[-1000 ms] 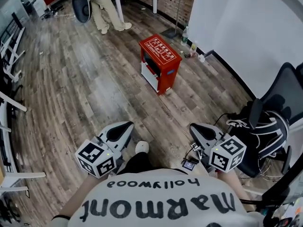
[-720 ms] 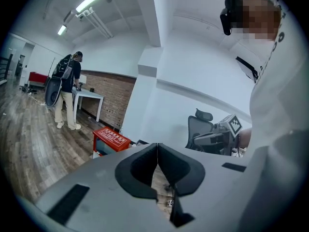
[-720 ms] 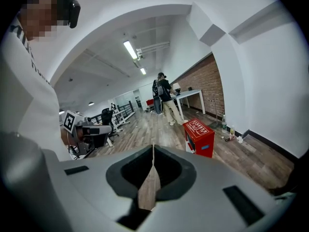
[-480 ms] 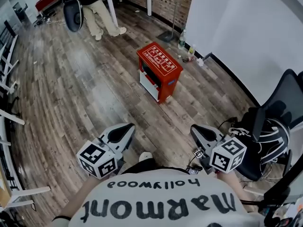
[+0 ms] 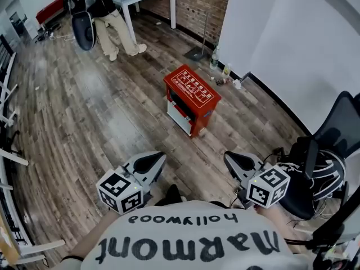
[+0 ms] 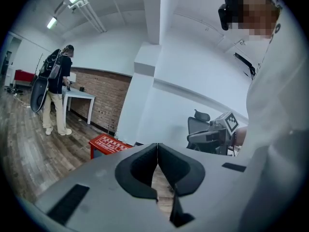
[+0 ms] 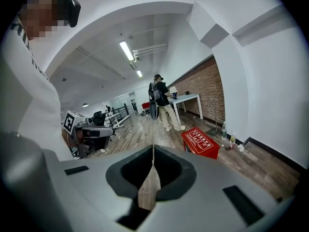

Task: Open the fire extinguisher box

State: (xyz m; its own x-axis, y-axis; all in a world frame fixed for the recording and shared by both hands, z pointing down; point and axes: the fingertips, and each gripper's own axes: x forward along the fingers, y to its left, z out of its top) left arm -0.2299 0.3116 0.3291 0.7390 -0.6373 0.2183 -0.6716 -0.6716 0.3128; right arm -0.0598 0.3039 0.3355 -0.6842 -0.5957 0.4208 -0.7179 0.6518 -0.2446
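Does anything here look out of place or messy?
The red fire extinguisher box stands out on the open floor, turned askew to the white wall. A few bottles and scraps sit at the wall's foot.

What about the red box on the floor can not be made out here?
Print on the fire extinguisher box lid: too small in every view.
Its latch: too small in the head view; the left gripper covers the box's lower part in its own view.
Its far sides: hidden by the box itself.
Bottles beyond the box: labels too small to read.
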